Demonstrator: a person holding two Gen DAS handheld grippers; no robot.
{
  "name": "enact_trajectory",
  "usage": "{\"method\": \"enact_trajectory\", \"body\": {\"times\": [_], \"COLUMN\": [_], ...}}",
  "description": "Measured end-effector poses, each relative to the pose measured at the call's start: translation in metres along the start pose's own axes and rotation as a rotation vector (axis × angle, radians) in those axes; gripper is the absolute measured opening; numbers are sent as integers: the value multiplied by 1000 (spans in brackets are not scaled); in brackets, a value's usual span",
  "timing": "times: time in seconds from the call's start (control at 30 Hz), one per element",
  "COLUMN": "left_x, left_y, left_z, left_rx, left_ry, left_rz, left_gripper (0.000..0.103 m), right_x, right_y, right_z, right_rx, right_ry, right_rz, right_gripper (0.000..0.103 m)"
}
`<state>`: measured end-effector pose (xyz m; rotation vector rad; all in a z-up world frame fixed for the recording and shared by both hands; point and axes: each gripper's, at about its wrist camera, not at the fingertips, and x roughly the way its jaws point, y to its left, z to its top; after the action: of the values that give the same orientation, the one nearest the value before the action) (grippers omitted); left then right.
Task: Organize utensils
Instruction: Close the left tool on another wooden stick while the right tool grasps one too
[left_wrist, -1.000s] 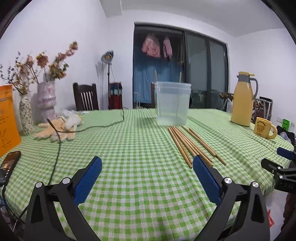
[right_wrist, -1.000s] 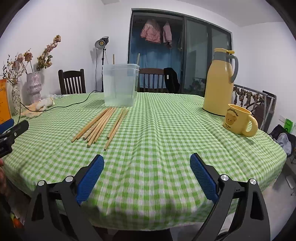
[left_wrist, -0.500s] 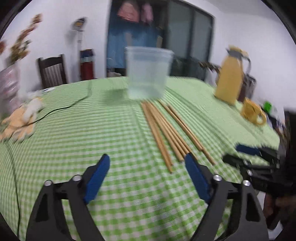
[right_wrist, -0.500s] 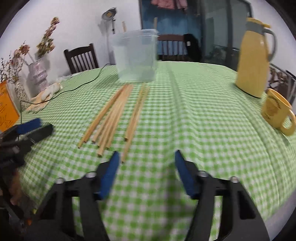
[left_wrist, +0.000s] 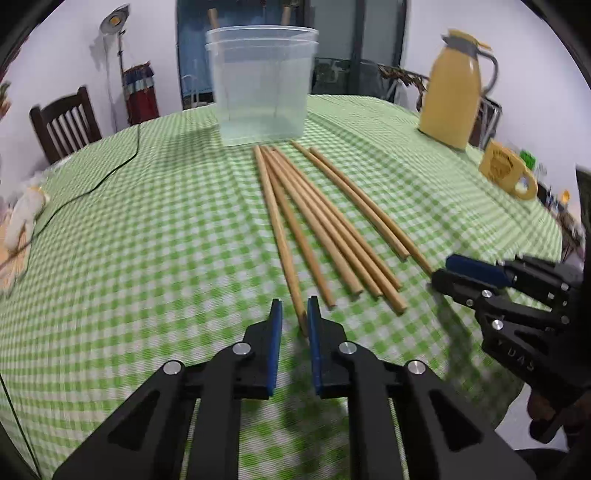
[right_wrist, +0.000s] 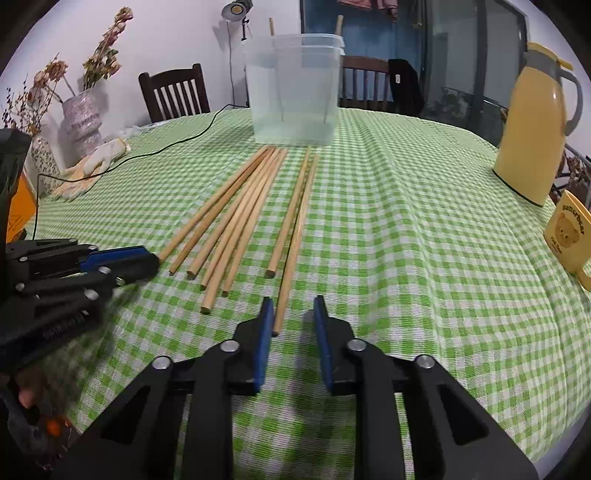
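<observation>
Green-checked cloth covers the surface (left_wrist: 147, 229), and everything on it reads as laid out for one job: getting the sticks into the tub.

The clear tub (left_wrist: 262, 85) stands upright at the far side, mouth up, right at the top ends of the sticks, so a lifted stick likely needs only a short carry. A yellow jug (left_wrist: 452, 99) and mug (left_wrist: 508, 171) sit well off to the right, out of the way.

The wooden sticks (left_wrist: 332, 225) lie flat, fanned from the tub toward the near edge, their near ends spread apart so each can be taken singly.

The left claw (left_wrist: 294, 321) is narrow and closing around the near tip of the leftmost stick. The right claw (right_wrist: 293, 321) is closing too, the rightmost stick's tip beside its left pad; I cannot tell whether either pad presses yet.
</observation>
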<state>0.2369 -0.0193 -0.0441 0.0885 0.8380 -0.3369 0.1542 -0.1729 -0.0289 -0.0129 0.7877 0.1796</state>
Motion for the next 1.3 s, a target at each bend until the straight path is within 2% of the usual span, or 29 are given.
{"method": "enact_trajectory", "body": {"times": [0.13, 0.37, 0.43, 0.6, 0.77, 0.9, 0.93, 1.0, 1.1, 1.13, 1.23, 1.3], "left_x": [-3, -9, -6, 4, 6, 1, 1, -1, -12, -15, -10, 3], "left_y": [12, 4, -1, -12, -15, 0, 8, 16, 20, 16, 3, -6], "left_z": [-3, 1, 4, 4, 7, 5, 4, 2, 6, 9, 13, 13], "left_rx": [-14, -40, -31, -6, 26, -8, -23, -43, -95, -109, -98, -71], "left_ry": [10, 5, 10, 29, 39, 43, 57, 50, 27, 13, 16, 50], "left_rz": [34, -27, -22, -29, 0, 67, 106, 112, 55, 1, -83, -64], "left_gripper": [11, 11, 18, 23, 25, 25, 25, 24, 24, 24, 24, 24], "right_x": [-2, -5, -5, -8, -9, -10, -10, -11, -11, -11, -11, -12], "right_y": [-8, -14, -15, -16, -17, -18, -19, -21, -22, -22, -22, -22], "right_z": [-2, -4, -6, -8, -9, -10, -11, -11, -11, -11, -11, -13], "right_rx": [10, 37, 33, 30, 27, 23, 25, 31, 36, 38, 30, 23], "right_ry": [-8, -15, -18, -24, -29, -32, -34, -36, -39, -39, -43, -44], "right_rz": [-13, -2, -4, -2, -1, -2, -2, 1, 2, 2, 3, -1], "right_gripper": [19, 19, 19, 19, 19, 19, 19, 19, 19, 19, 19, 19]}}
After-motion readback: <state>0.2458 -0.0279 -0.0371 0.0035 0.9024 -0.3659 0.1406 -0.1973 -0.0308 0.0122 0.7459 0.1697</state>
